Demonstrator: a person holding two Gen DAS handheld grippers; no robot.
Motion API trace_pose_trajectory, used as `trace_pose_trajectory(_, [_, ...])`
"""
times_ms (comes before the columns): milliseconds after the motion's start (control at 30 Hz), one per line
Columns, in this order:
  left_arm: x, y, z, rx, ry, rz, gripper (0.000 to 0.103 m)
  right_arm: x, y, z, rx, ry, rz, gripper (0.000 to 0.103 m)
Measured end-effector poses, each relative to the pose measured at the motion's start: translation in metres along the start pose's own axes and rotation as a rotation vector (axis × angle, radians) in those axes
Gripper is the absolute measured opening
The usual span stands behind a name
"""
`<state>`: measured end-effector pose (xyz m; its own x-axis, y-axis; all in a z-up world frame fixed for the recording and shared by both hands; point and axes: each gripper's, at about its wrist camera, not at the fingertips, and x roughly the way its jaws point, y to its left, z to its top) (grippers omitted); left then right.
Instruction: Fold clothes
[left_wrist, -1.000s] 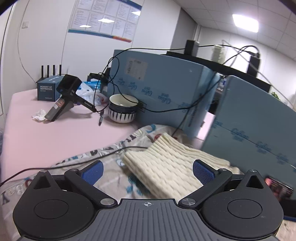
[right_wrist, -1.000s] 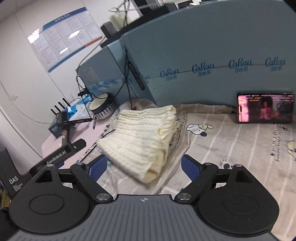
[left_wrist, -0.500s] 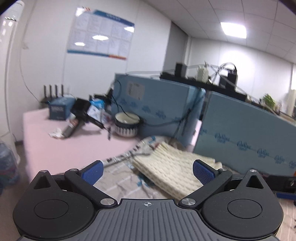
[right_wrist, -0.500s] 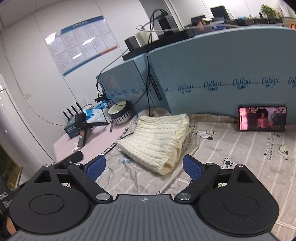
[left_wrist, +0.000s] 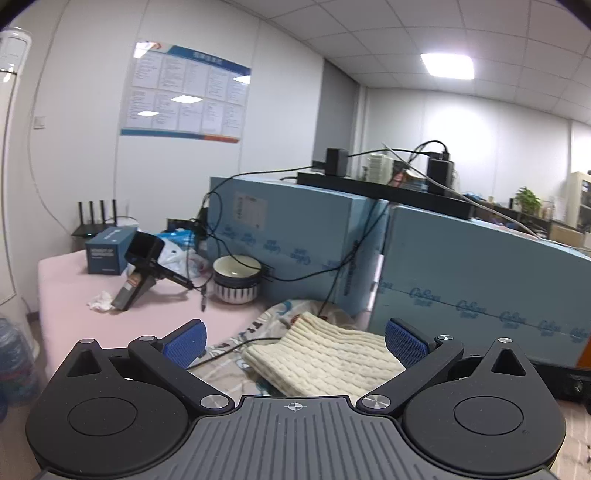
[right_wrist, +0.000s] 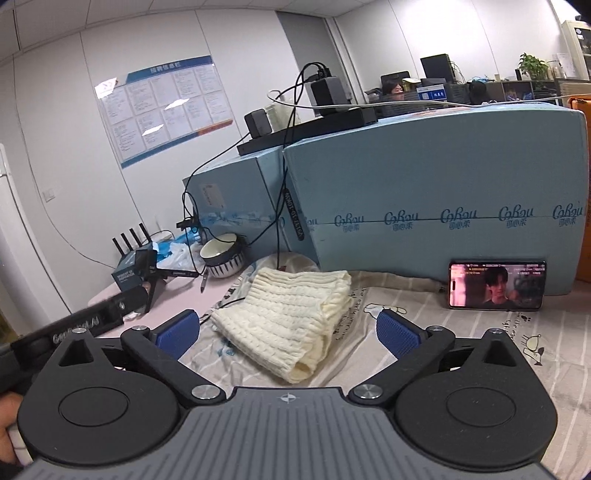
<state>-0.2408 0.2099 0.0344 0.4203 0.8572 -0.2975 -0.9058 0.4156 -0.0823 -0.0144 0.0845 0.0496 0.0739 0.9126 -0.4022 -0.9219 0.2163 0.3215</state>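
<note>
A cream knitted sweater (right_wrist: 291, 317) lies folded into a thick rectangle on a printed sheet (right_wrist: 443, 332). It also shows in the left wrist view (left_wrist: 325, 358). My left gripper (left_wrist: 295, 341) is open and empty, held back from and above the sweater. My right gripper (right_wrist: 288, 330) is open and empty, also held back from the sweater. The left gripper's body (right_wrist: 74, 325) shows at the left edge of the right wrist view.
Blue foam panels (right_wrist: 443, 192) wall off the back. A phone (right_wrist: 496, 285) leans against them, playing video. A striped bowl (left_wrist: 236, 284), a black handheld device (left_wrist: 142, 269), a blue box (left_wrist: 107, 254) and cables (left_wrist: 229, 347) lie on the pink table (left_wrist: 66, 295).
Both grippers have pulled back and risen away from the folded sweater, which now looks smaller and farther. Both stay open and empty.
</note>
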Motion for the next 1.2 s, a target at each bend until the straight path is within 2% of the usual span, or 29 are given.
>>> trace_pose_trajectory(233, [0.005,-0.006,0.001,0.027,-0.007,0.03,0.103,0.002,-0.007,-0.006,0.01,-0.007,-0.038,0.103])
trace_pose_trajectory(500, [0.002,-0.007,0.002,0.02,-0.005,0.048,0.103,0.003,0.001,-0.013,-0.063,-0.023,-0.086,0.103])
trace_pose_trajectory(733, [-0.005,-0.013,-0.008,-0.043,0.012,0.121,0.103,0.008,-0.002,-0.015,-0.061,-0.003,-0.161,0.103])
trace_pose_trajectory(900, [-0.006,-0.02,-0.011,-0.022,0.012,0.123,0.103,0.012,-0.004,-0.016,-0.059,0.011,-0.214,0.103])
trace_pose_trajectory(1200, [0.001,-0.021,-0.016,-0.009,0.053,0.135,0.103,0.016,-0.005,-0.02,-0.066,0.058,-0.225,0.103])
